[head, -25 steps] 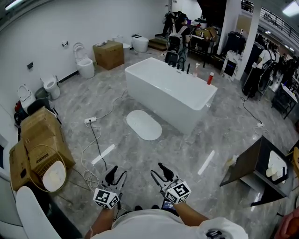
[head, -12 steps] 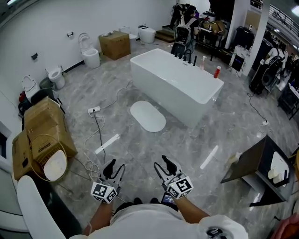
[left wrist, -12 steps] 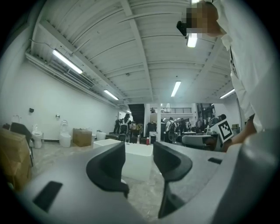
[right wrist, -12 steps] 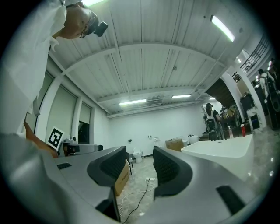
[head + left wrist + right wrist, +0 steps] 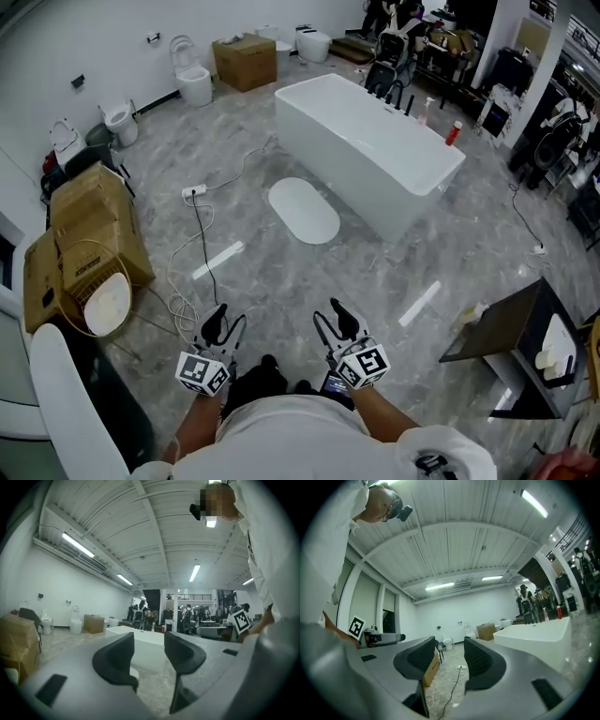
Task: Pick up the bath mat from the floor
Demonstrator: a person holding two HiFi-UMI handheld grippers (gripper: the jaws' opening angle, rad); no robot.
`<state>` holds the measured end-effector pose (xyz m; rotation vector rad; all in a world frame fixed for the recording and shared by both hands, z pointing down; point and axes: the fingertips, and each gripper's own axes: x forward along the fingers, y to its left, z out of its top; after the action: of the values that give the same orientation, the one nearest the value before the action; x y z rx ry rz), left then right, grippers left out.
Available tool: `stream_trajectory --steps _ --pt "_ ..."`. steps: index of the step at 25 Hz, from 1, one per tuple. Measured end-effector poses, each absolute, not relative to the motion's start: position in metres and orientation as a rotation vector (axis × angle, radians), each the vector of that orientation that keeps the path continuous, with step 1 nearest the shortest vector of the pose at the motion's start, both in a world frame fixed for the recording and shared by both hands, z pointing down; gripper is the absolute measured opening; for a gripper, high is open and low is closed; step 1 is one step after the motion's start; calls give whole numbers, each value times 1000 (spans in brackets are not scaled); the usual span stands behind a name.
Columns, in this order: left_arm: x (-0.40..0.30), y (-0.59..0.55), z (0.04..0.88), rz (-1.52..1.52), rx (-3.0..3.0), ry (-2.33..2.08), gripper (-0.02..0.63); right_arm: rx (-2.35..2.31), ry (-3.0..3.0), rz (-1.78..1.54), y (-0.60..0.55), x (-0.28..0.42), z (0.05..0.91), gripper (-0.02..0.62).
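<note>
my left gripper (image 5: 225, 323) has its two fingers spread with nothing between them; in the left gripper view only the far bathtub and bare floor show through the gap. my right gripper (image 5: 333, 321) is the same: two fingers apart, empty, with floor and a trailing cable beyond them in the right gripper view. both grippers sit level and low in front of me, side by side, each carrying one marker cube.

on the grey marbled floor (image 5: 309, 281) ahead i count two pale strips, one (image 5: 217, 260) on the left and one (image 5: 419, 303) on the right. one bath mat (image 5: 304, 210), white and oval, lies flat on the floor well beyond both grippers, just beside the long side of the one white bathtub (image 5: 366, 150). one red bottle (image 5: 455, 132) stands on the tub's rim. one power strip (image 5: 194, 191) lies left of the mat, its cable running back toward me. against the wall i make out three toilets for certain, the clearest (image 5: 194, 84) next to one cardboard box (image 5: 246, 61).
</note>
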<state>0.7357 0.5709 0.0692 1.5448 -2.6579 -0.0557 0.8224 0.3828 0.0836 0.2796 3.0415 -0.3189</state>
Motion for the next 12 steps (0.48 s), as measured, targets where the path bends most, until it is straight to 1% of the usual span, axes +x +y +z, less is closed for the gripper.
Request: stream_trajectory --steps 7,12 --pt "668 558 81 -117 1486 -2685 204 276 3107 -295 357 767 96 210" --pt "597 535 76 -114 1480 -2702 204 290 3136 -211 341 692 85 210"
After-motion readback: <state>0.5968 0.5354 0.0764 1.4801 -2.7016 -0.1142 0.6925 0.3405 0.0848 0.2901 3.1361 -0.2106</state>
